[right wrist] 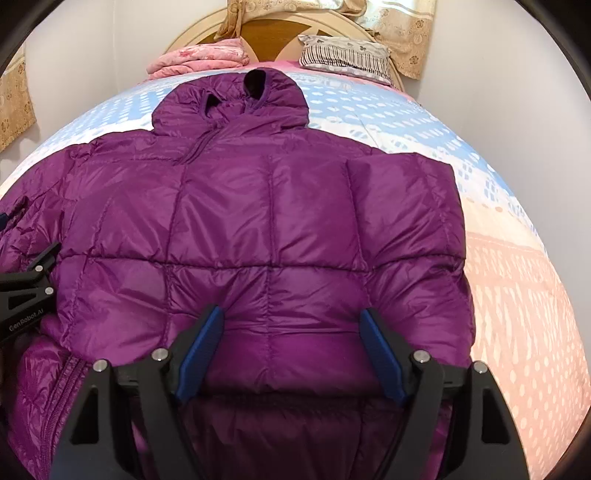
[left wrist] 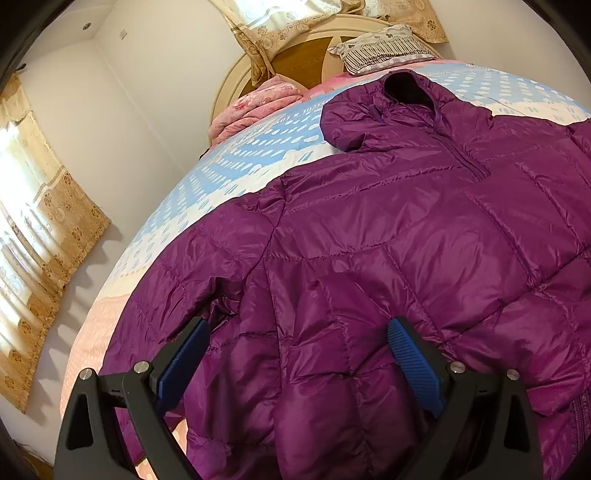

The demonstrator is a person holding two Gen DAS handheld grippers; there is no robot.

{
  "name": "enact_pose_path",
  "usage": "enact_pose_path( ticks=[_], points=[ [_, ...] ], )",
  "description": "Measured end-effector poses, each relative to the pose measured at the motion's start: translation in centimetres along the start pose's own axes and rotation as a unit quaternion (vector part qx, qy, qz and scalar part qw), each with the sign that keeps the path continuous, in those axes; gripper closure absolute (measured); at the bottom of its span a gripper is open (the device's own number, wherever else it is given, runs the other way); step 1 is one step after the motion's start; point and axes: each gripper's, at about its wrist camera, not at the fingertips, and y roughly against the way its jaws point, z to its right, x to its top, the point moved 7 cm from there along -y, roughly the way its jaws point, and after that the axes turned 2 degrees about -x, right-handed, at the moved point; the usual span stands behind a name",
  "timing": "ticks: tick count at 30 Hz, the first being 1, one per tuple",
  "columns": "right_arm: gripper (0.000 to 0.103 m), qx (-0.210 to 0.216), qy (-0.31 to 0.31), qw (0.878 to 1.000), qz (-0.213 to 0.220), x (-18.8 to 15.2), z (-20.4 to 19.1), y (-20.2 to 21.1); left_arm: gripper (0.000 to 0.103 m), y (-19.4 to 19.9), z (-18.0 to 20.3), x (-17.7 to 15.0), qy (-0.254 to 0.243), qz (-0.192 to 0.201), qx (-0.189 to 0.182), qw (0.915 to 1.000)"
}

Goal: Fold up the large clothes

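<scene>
blue-padded jaws of the right gripper [right wrist: 291,350] are standing wide apart at six o'clock in the right wrist view, straddling the near hem of the purple down jacket [right wrist: 266,221] without pinching it. the left gripper [left wrist: 295,354] is likewise gaping at six o'clock in the left wrist view, its pads hanging over the puffy panels near the jacket's lower corner, nothing clamped between them.

the jacket is lying spread on the bed [right wrist: 517,280], hood [right wrist: 258,96] pointing to twelve o'clock toward the headboard [right wrist: 266,33], its right side already looking turned in to a straight edge at two o'clock, while the left sleeve [left wrist: 177,273] is spilling outward at nine o'clock in the left view. judging from this, the sleeve-and-side stage is partly done and both grippers are free between folds. the next move is probably calling for a pinch through slippery, springy quilting at the hem or the left sleeve, taken deep enough that the shell is not sliding out.

white lettering on the left gripper's black body [right wrist: 26,317], at nine o'clock in the right view, is reading "genrobot.ai".
</scene>
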Motion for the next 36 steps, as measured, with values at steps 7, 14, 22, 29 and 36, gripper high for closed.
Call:
enact_pose_path(
  ticks=[7,14,22,29,36],
  points=[
    [0.023,0.006,-0.002,1.0,-0.005,0.1,0.0,0.0,0.005,1.6,-1.4,0.5,0.015,0.018,-0.018,0.9996],
    [0.018,0.055,-0.04,0.997,0.029,-0.5,3.3,6.4,0.006,7.2,-15.0,-1.6,0.087,0.075,-0.002,0.9933],
    [0.013,0.05,-0.01,0.998,0.048,-6.3,3.5,11.2,0.006,4.8,-31.1,-16.5,0.174,-0.032,0.122,0.9766],
    [0.013,0.058,-0.011,0.997,0.047,-8.9,1.5,12.2,0.006,5.5,-33.5,-25.3,0.281,-0.087,0.081,0.9523],
    [0.013,0.07,0.022,0.996,0.059,-9.5,-1.3,13.5,0.007,4.5,-32.6,-27.4,0.332,-0.098,0.031,0.9377]
  ],
)
